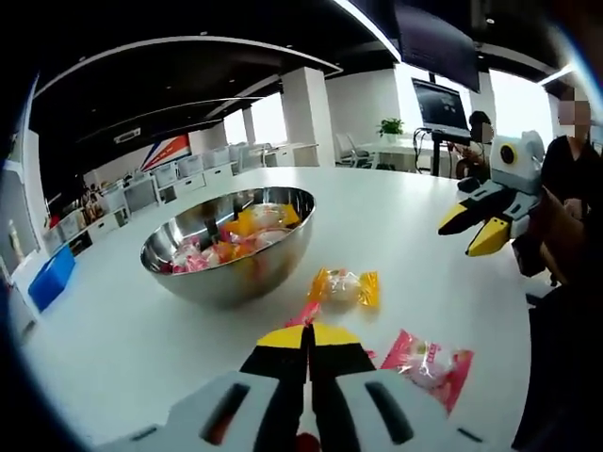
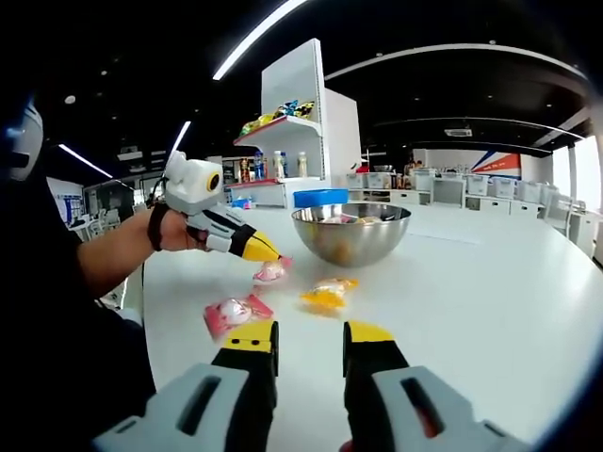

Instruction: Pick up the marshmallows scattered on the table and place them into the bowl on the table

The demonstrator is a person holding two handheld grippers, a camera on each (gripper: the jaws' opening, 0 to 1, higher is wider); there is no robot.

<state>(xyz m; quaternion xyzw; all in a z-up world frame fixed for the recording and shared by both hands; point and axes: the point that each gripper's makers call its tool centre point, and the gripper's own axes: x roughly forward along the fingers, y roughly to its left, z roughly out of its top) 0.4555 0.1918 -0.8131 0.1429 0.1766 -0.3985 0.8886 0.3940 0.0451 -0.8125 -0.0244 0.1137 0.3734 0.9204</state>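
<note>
left gripper [image 1: 308,331] jaws are pinched on a pink marshmallow packet [image 2: 270,271], probably lifted just off the worktop [image 1: 405,217]; the bowl [image 1: 229,247] lies ahead, slightly left of them. right gripper [image 2: 309,336] jaws are wide, yellow packet [image 2: 327,293] straight ahead.

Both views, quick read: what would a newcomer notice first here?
The shiny steel bowl mid-table, already holding wrapped marshmallows. Next, the left tool shut on a pink marshmallow just above the table, with a yellow one and a red one loose nearby. The right tool hovers open.
</note>
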